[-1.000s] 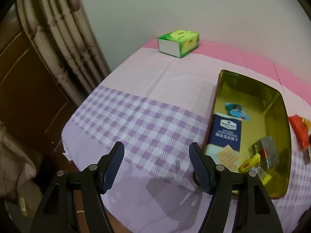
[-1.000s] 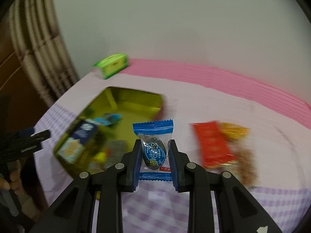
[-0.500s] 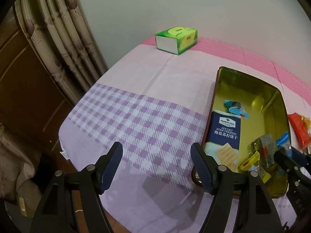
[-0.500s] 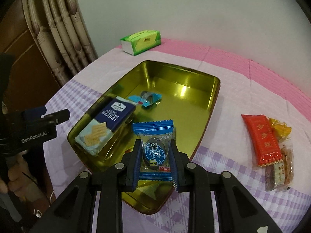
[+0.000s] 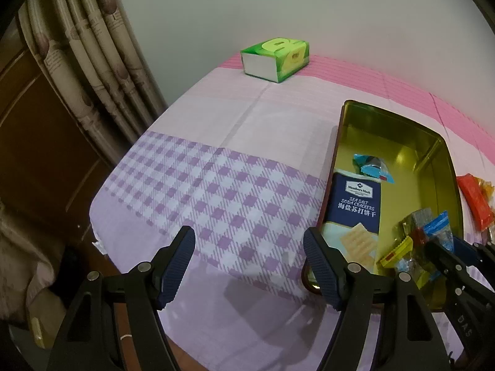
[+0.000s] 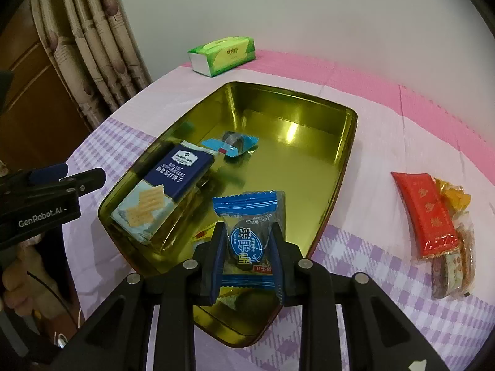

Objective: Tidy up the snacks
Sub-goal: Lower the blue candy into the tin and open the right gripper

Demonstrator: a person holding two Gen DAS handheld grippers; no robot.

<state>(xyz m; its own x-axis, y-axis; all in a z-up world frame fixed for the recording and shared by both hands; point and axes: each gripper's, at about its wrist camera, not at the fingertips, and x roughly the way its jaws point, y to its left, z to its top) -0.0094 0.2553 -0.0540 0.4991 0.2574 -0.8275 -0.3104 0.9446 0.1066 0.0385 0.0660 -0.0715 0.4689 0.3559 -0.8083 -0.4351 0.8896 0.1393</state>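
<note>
The right tool (image 6: 247,244) is clamped on a blue candy packet (image 6: 247,225) and holds it over the near end of the gold tin (image 6: 346,154). A cracker box (image 6: 167,185) and a small blue candy (image 6: 235,143) lie inside the tin. A red packet (image 6: 423,207) lies on the desk (image 6: 371,108), right of the tin. The left tool (image 5: 247,262) has its jaws wide apart, with nothing between them, above the checked cloth (image 5: 216,191) beside the tin.
</note>
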